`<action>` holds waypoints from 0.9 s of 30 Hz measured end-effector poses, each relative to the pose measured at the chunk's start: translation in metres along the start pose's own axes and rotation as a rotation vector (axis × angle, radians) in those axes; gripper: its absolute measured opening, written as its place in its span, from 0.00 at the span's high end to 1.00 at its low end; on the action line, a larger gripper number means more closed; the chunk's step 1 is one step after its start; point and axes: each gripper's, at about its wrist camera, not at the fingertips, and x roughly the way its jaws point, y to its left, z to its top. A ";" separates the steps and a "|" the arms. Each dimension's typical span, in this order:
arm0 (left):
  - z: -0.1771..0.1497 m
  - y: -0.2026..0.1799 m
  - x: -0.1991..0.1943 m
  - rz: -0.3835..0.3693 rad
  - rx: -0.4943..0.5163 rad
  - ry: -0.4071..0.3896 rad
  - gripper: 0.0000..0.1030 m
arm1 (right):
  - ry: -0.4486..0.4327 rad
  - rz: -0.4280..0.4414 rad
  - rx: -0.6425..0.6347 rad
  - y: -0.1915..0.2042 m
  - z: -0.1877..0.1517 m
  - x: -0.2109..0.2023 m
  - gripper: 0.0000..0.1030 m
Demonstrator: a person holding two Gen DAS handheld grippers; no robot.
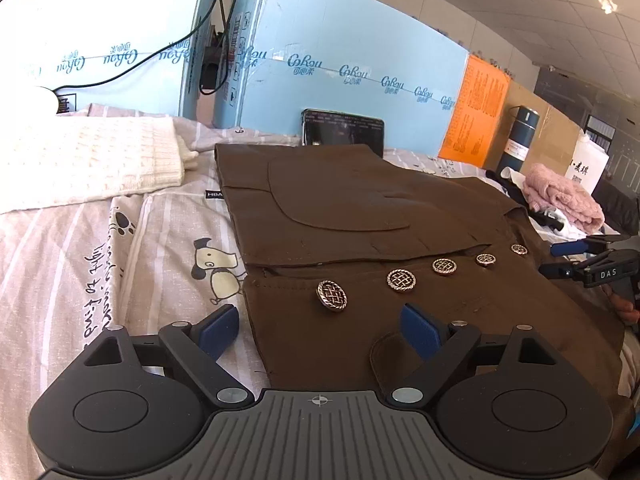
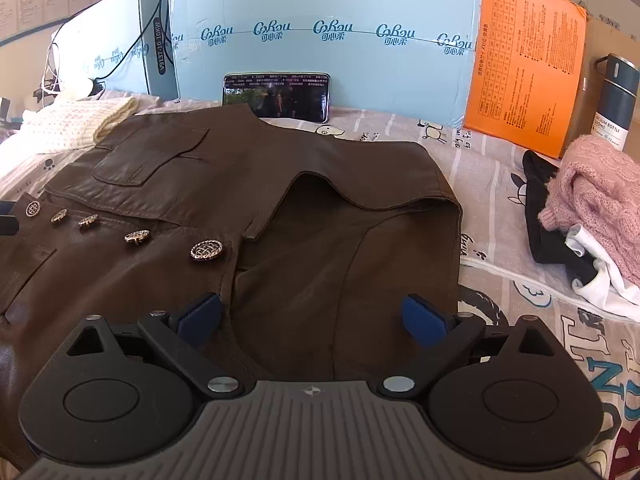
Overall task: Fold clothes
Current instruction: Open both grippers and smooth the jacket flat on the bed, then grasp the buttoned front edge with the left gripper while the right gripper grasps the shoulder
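Observation:
A brown vest (image 1: pixel 360 216) with a row of metal buttons (image 1: pixel 401 280) lies flat on the patterned bedsheet (image 1: pixel 120 260). My left gripper (image 1: pixel 320 330) is open and empty over the vest's near left hem. In the right wrist view the vest (image 2: pixel 200 184) shows its chest pocket (image 2: pixel 148 156) and open neckline. My right gripper (image 2: pixel 312 316) is open and empty over the vest's shoulder area. The right gripper also shows in the left wrist view (image 1: pixel 560 258) at the far right edge of the vest.
A cream knit sweater (image 1: pixel 80 160) lies at the left. A pink knit (image 2: pixel 596 196) on black and white clothes sits at the right. A phone (image 2: pixel 276 96) leans on blue boxes (image 2: pixel 320 40) behind. An orange box (image 2: pixel 524 64) and a dark bottle (image 2: pixel 616 96) stand at back right.

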 end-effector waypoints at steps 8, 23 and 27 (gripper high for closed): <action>0.005 -0.003 0.004 -0.012 0.047 0.009 0.77 | -0.025 -0.024 0.045 0.000 -0.009 -0.003 0.03; 0.015 -0.006 0.009 0.113 0.175 -0.002 0.69 | -0.200 -0.016 -0.017 0.008 -0.012 -0.046 0.01; 0.014 -0.009 -0.021 0.112 0.157 -0.088 0.15 | -0.196 -0.016 -0.018 0.006 -0.023 -0.058 0.01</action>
